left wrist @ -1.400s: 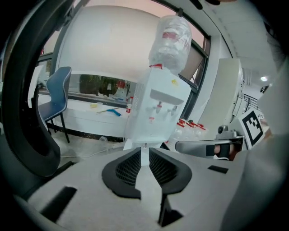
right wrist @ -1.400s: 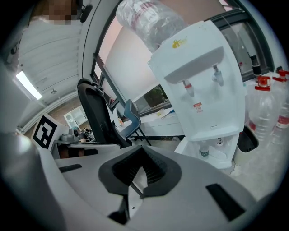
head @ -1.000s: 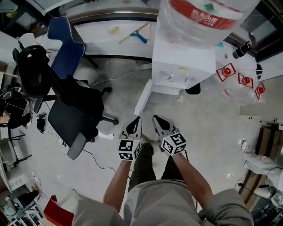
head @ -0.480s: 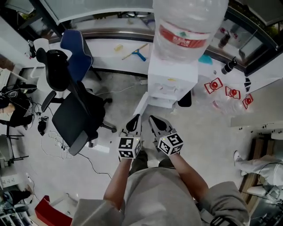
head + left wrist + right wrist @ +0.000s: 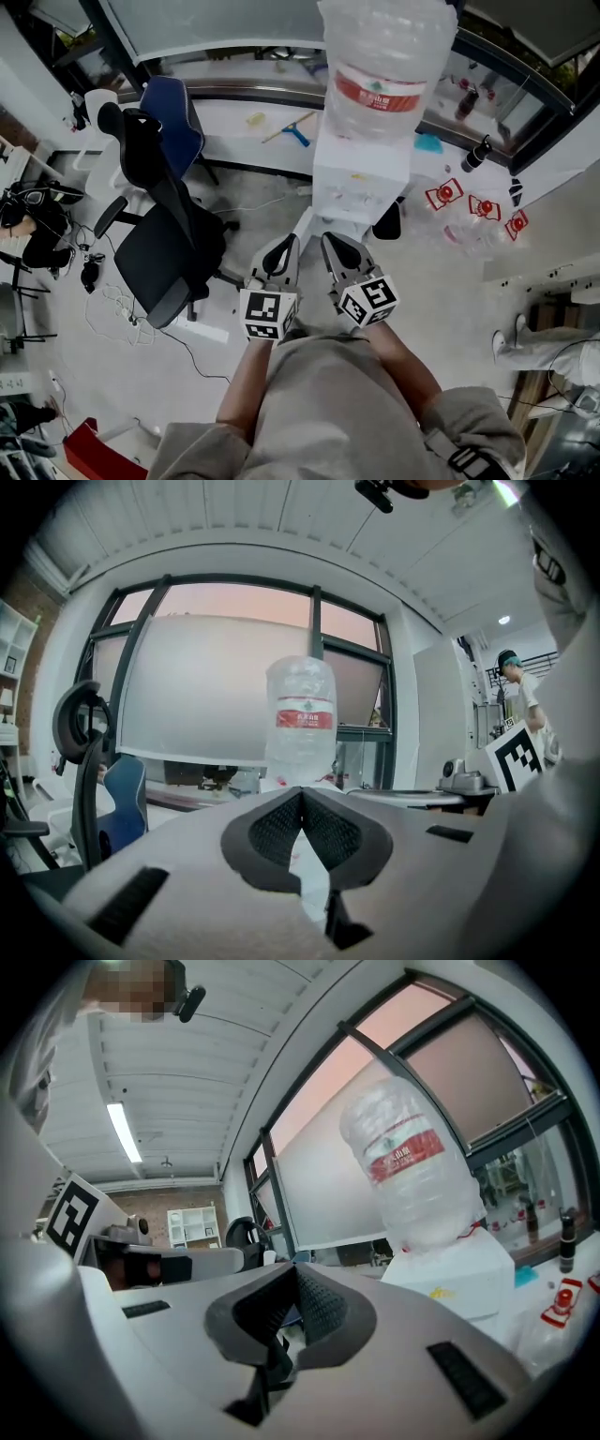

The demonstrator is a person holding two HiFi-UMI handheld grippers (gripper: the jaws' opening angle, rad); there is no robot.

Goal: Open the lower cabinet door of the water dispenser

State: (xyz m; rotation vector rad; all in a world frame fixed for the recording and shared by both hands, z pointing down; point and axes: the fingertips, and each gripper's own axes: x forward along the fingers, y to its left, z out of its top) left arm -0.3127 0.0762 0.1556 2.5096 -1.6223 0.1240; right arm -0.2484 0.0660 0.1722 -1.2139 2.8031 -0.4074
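In front of the person's chest, the left gripper [image 5: 287, 246] and the right gripper [image 5: 330, 244] are side by side, close but not touching. Both point away from the person, toward the water dispenser [image 5: 361, 183]. In the left gripper view the two jaws are pressed together at the tips, and nothing is between them. In the right gripper view the jaws are pressed together too, and they hold nothing. Each gripper has a cube with black and white squares at its back end.

Just past the gripper tips stands the white water dispenser. A big clear water bottle [image 5: 384, 66] with a red label sits upside down on top of it. Low on the dispenser's left side, the lower cabinet door [image 5: 302, 223] sticks out toward the person, so it looks open. Neither gripper touches it.

To the left of the dispenser is a black office chair [image 5: 159, 246]. A blue chair [image 5: 178, 122] stands behind it. A blue and yellow window wiper [image 5: 295, 127] lies on the white ledge by the window. To the right, some red-topped things [image 5: 469, 206] lie on the floor.
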